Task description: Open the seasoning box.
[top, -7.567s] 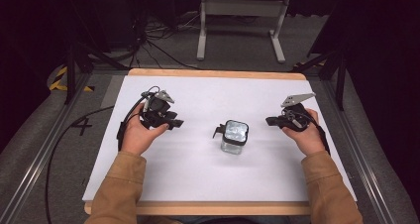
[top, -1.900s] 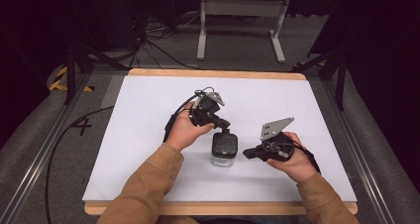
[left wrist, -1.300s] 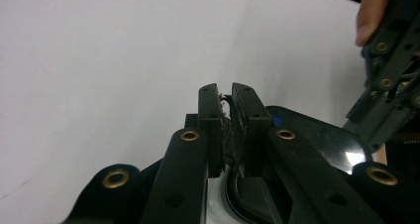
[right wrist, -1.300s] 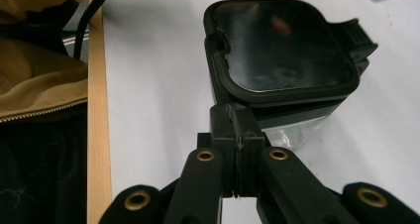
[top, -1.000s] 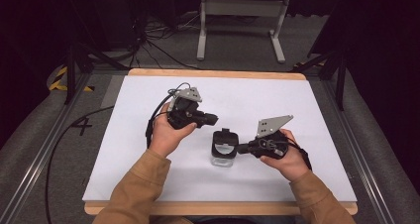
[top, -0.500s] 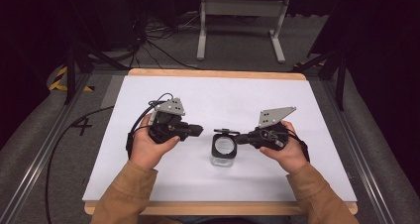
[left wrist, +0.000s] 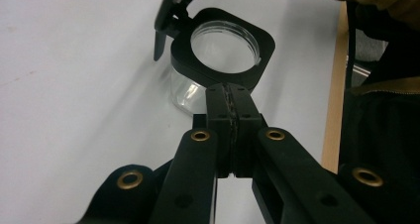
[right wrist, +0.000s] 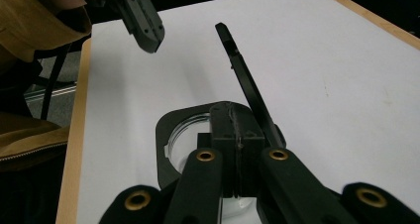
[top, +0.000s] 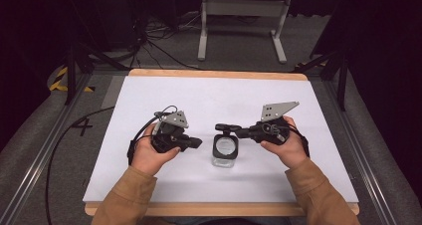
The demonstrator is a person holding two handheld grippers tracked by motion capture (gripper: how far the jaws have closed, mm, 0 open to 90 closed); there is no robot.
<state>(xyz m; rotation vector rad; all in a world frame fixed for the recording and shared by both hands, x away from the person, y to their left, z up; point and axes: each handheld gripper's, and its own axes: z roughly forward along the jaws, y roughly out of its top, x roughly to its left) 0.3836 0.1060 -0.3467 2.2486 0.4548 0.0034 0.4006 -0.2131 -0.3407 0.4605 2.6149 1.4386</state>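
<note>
A clear jar (top: 225, 153) with a black square collar stands at mid table, its flip lid (top: 225, 128) raised at the far side. My left gripper (top: 198, 143) lies just left of the jar, pointing at it; its jaws have just been closing and now meet with nothing between them. In the left gripper view the shut tips (left wrist: 229, 92) stop short of the jar's collar (left wrist: 225, 45). My right gripper (top: 242, 132) comes in from the right, shut, its tips (right wrist: 235, 117) over the collar (right wrist: 166, 135) beside the upright lid (right wrist: 242, 80).
The white tabletop (top: 209, 95) has a wooden edge (top: 219, 208) on the person's side. Cables and a metal stand's feet (top: 239, 33) lie on the floor beyond the table. A rail (top: 37, 165) runs along the left side.
The left hand has drawn back to the left and toward the person, away from the jar. The jar's top, dark a second ago, now shows its clear mouth with the lid raised.
</note>
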